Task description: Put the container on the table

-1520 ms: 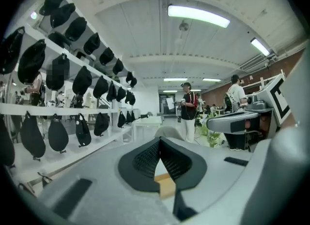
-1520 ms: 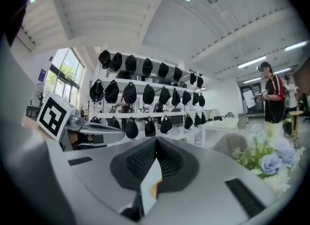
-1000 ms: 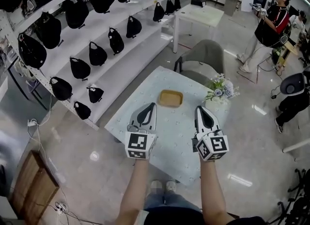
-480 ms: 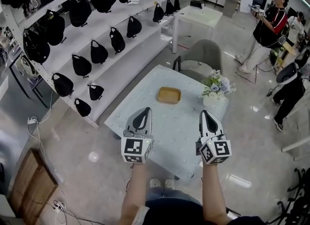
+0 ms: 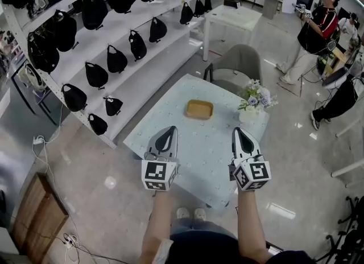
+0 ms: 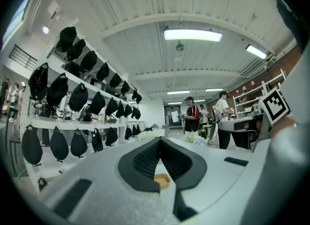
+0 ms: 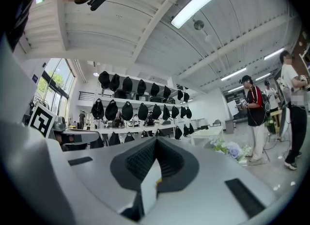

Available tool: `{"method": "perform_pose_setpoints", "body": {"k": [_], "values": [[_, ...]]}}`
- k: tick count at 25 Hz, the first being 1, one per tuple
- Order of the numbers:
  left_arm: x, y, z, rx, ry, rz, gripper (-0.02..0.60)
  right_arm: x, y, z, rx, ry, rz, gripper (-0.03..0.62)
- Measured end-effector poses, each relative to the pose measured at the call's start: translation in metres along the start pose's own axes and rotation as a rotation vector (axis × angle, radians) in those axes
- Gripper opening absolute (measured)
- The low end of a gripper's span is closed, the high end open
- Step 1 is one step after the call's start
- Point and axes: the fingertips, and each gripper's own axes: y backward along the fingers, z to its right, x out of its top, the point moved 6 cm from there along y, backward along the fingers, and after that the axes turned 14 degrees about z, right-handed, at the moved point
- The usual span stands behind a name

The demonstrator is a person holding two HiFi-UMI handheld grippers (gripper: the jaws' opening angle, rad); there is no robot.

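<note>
A shallow tan container [image 5: 199, 109] lies on the pale table [image 5: 207, 140], toward its far side. Both grippers hover level above the near half of the table, short of the container and apart from it. The left gripper [image 5: 169, 129] is shut with nothing in it; in the left gripper view its jaws [image 6: 160, 140] meet at the tips, and the container [image 6: 161, 181] shows through the gap below them. The right gripper [image 5: 239, 130] is shut and empty too. In the right gripper view its pads [image 7: 156, 139] are closed, with a sliver of table under them.
A vase of flowers [image 5: 254, 102] stands on the table right of the container. A grey chair [image 5: 239, 66] sits at the table's far side. White shelves of black bags [image 5: 114, 58] run along the left. A person [image 5: 315, 27] stands at the back right.
Both grippers have drawn back a little toward me, away from the container, and then held still. Their jaws stay shut.
</note>
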Motion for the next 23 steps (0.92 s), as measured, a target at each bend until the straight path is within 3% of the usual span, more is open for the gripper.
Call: {"method": "perform_pose_setpoints", "body": {"k": [23], "values": [[-0.0023,0.007,-0.0044,0.018,0.025,-0.013,0.002,-0.0006,0.004,-0.0086,0.011,0.009,-0.02,-0.003]]}}
